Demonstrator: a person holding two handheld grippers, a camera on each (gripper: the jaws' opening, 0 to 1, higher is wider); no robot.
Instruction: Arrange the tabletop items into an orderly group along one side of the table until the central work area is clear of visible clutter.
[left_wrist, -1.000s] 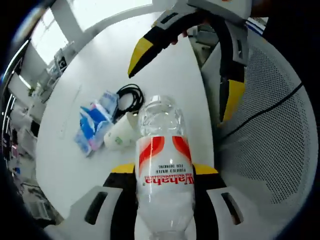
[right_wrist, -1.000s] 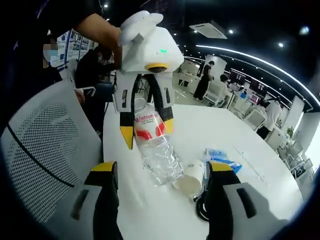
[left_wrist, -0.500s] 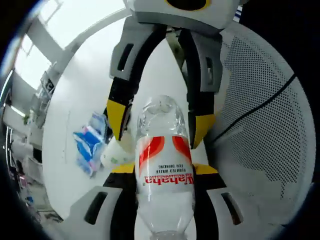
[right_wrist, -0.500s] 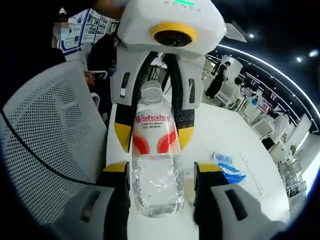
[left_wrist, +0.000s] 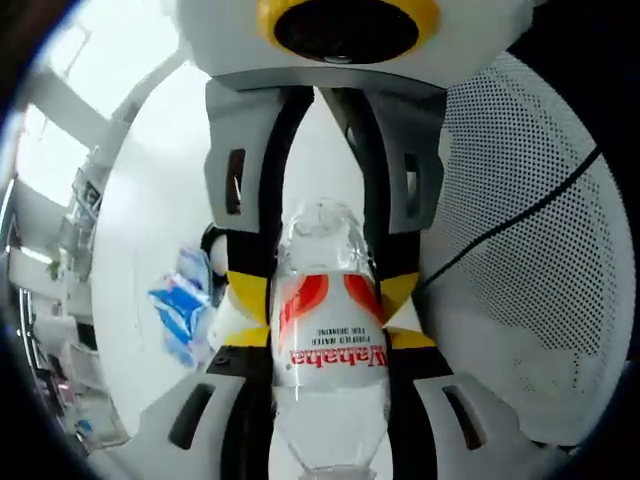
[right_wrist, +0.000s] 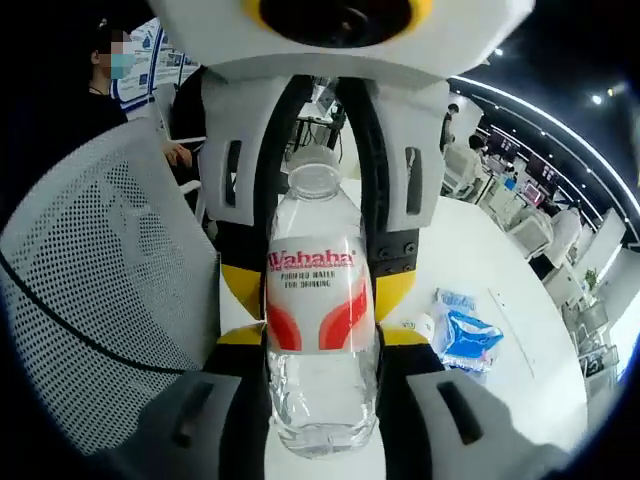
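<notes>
The water bottle (left_wrist: 330, 350) is held up in the air between two sets of tongs that face each other. In the left gripper view, the left tongs (left_wrist: 328, 340) squeeze the bottle on both sides near its red and white label. The right tongs (left_wrist: 322, 295) come from the top of that view and sit on both sides of the bottle's clear end.

In the right gripper view, the same bottle (right_wrist: 320, 330) stands between the right tongs (right_wrist: 320, 340), which press on its sides, and the left tongs (right_wrist: 318, 285) hold it just above.

The white surface (left_wrist: 150, 250) lies behind. A blue packet (left_wrist: 182, 312) and a paper cup (left_wrist: 232, 318) lie on it, near each other. A white mesh chair (left_wrist: 520, 260) is beside the surface.
</notes>
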